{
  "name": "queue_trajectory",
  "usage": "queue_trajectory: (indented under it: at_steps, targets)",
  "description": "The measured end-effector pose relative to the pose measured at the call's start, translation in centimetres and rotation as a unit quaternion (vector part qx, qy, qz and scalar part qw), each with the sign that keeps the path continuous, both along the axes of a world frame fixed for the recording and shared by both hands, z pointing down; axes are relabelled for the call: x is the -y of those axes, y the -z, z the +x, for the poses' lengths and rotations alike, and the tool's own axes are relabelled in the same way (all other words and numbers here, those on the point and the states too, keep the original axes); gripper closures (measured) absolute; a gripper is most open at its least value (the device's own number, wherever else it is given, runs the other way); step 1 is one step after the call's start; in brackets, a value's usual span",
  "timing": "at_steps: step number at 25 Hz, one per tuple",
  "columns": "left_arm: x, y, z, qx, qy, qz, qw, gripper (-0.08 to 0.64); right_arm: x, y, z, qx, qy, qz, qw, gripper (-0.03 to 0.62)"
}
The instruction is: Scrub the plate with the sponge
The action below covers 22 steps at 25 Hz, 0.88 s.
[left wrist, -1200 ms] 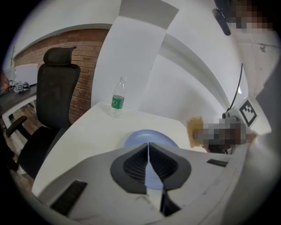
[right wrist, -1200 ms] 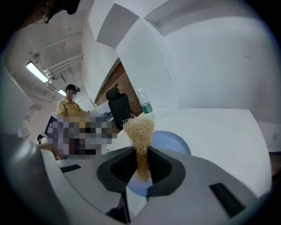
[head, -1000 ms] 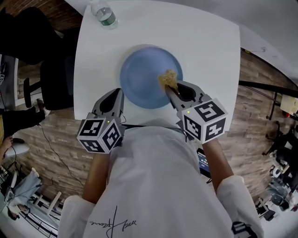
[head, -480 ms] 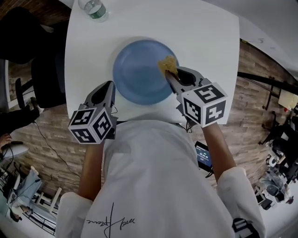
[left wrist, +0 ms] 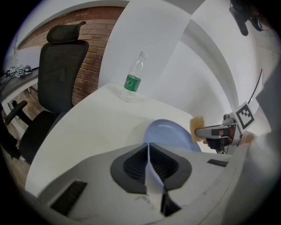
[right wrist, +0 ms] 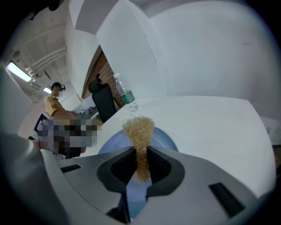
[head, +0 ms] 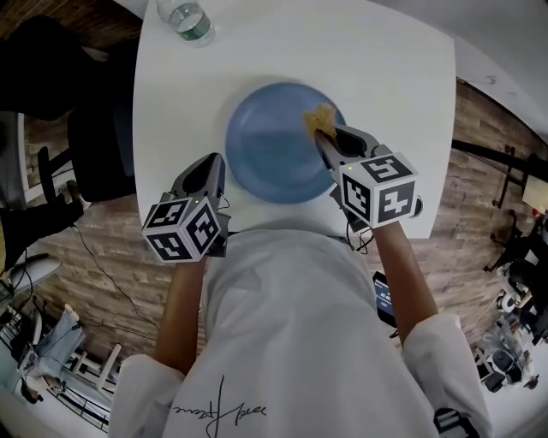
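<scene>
A round blue plate (head: 274, 145) lies on the white table (head: 394, 77). My right gripper (head: 329, 137) is shut on a tan fibrous sponge (head: 323, 118), which sits at the plate's far right rim. In the right gripper view the sponge (right wrist: 139, 129) sticks out from between the jaws over the plate (right wrist: 163, 141). My left gripper (head: 214, 164) hovers at the table's near edge, left of the plate, shut with nothing in it. The left gripper view shows the closed left gripper (left wrist: 148, 147), the plate (left wrist: 169, 134) and the sponge (left wrist: 197, 128) beyond.
A clear water bottle (head: 184, 19) with a green label stands at the table's far left corner, and the bottle (left wrist: 133, 79) is well apart from the plate. A black office chair (left wrist: 61, 74) is left of the table. A person (right wrist: 55, 103) sits in the background.
The sponge in my right gripper has slid from the plate's right middle toward its far right rim. The left gripper has kept its place by the near table edge.
</scene>
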State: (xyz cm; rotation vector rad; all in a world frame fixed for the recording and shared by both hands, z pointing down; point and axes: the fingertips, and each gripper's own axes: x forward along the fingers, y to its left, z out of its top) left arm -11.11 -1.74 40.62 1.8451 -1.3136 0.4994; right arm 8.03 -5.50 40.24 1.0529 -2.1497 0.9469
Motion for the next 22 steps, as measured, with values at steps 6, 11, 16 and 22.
queue_trajectory:
  at_steps: [6,11,16,22]
  targets:
    - [0.5,-2.0,-0.3,-0.036,0.019,-0.02,0.999,0.528,0.9,-2.4,0.8,-0.051,-0.047,-0.009,0.998,0.548]
    - [1.3,-3.0,-0.5,-0.045,0.014,-0.032,0.9984,0.491,2.0,-3.9,1.3,-0.079,-0.081,-0.018,0.993,0.548]
    - [1.5,-3.5,0.1,-0.046,0.004,-0.039,0.9982,0.482,2.4,-4.5,2.4,-0.09,-0.106,-0.021,0.99,0.549]
    - [2.4,-4.0,0.4,-0.062,-0.017,-0.043,0.997,0.479,2.6,-5.3,2.2,-0.097,-0.109,-0.03,0.989,0.548]
